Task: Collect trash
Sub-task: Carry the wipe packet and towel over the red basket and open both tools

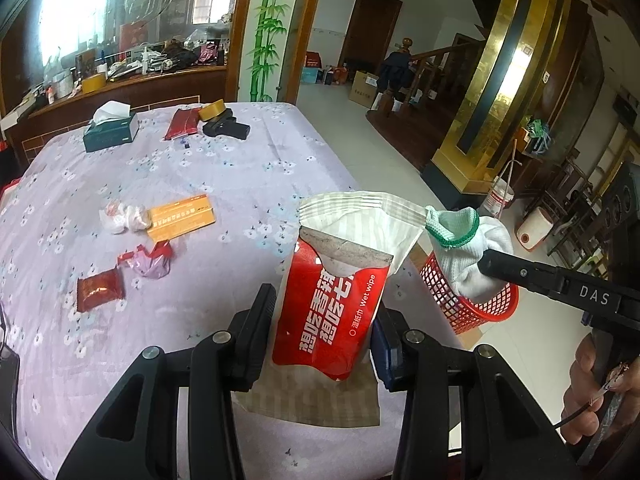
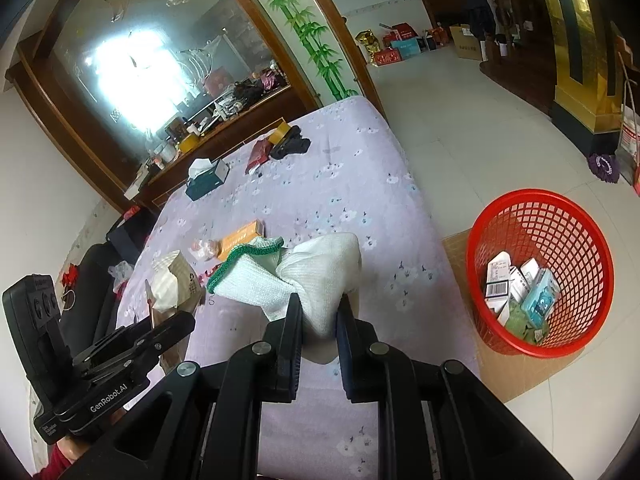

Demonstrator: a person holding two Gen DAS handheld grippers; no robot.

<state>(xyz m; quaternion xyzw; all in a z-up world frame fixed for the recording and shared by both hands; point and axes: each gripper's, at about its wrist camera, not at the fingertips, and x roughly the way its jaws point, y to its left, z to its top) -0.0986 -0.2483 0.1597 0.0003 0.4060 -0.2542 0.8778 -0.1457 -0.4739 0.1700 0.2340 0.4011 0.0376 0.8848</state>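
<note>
A: While the left wrist view shows the left gripper [image 1: 320,340] clamped on a red-and-white wet-wipe packet [image 1: 336,300], what is left on the lilac flowered tablecloth [image 1: 248,168]?

B: An orange flat carton [image 1: 182,218], crumpled clear plastic [image 1: 124,218], a pink wrapper [image 1: 150,260] and a dark red sachet [image 1: 100,290].

A: And the right wrist view?

B: The right gripper [image 2: 320,320] pinches a white green-cuffed sock [image 2: 296,276]. The red mesh basket [image 2: 576,216] on the floor, beside the table, already holds small boxes [image 2: 520,284]. Probably about halfway.
</note>
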